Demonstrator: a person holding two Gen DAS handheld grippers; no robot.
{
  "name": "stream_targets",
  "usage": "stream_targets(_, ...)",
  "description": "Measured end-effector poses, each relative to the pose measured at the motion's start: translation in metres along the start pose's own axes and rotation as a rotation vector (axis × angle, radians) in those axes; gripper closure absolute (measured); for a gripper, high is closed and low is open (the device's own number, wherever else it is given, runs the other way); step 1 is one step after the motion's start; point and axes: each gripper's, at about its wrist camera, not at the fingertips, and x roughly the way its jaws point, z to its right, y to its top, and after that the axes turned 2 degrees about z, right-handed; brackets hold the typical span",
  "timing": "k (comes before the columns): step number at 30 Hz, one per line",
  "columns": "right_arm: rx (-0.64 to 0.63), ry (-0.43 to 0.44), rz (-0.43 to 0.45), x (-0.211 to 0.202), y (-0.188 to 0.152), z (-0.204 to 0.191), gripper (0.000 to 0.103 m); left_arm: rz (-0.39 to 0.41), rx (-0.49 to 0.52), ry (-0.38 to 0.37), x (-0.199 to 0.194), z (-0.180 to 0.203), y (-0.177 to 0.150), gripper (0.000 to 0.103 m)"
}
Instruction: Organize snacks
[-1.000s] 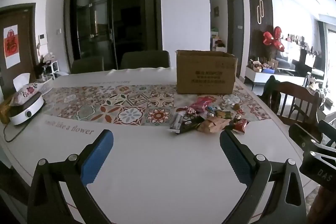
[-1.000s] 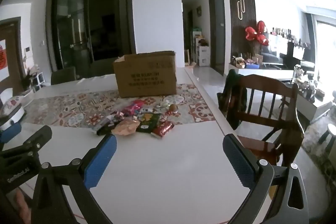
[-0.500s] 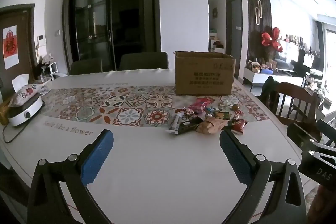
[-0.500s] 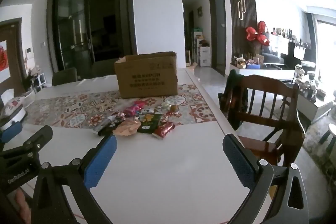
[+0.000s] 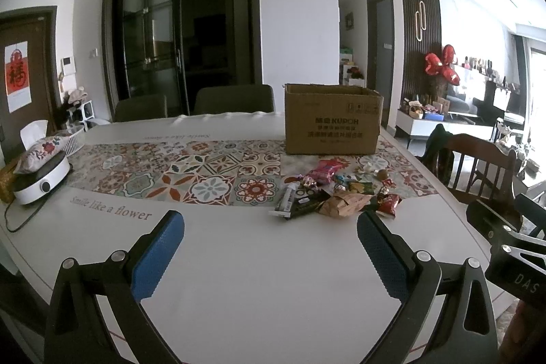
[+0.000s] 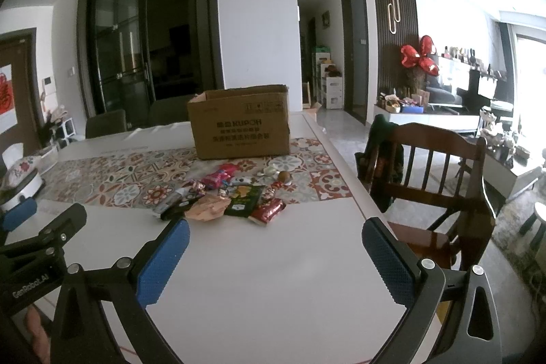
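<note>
One cardboard box (image 5: 332,121) stands on the table (image 5: 259,261). In front of the box lies one heap of snack packets (image 6: 235,193), roughly a dozen, too overlapped to count exactly. Among them: one pink packet (image 6: 220,175), one dark green packet (image 6: 244,200), one red packet (image 6: 268,210), one tan paper bag (image 6: 208,208), one round brown ball (image 6: 284,175). Behind the box are two dark chair backs (image 5: 235,98); to its right, one wooden chair (image 6: 440,166). Far left of the box sits one white appliance (image 5: 37,185). Two grippers hover, the left gripper (image 5: 269,248) and the right gripper (image 6: 274,251).
</note>
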Motion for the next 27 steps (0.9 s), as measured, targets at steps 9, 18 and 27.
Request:
stream_targets(9,-0.001,0.0,0.001,-0.0002,-0.0003,0.0,0.001,-0.007,0.0,-0.005,-0.0003,-0.0006,-0.0009,0.0)
stream_targets(18,-0.001,0.0,0.002,-0.0002,-0.0006,-0.0004,0.001,-0.007,-0.001,-0.005,-0.0002,-0.0008,-0.0007,0.0)
stream_targets(27,-0.001,0.0,0.002,-0.0001,-0.0007,-0.0002,0.001,-0.006,0.0,-0.004,-0.0002,-0.0007,-0.0009,0.0)
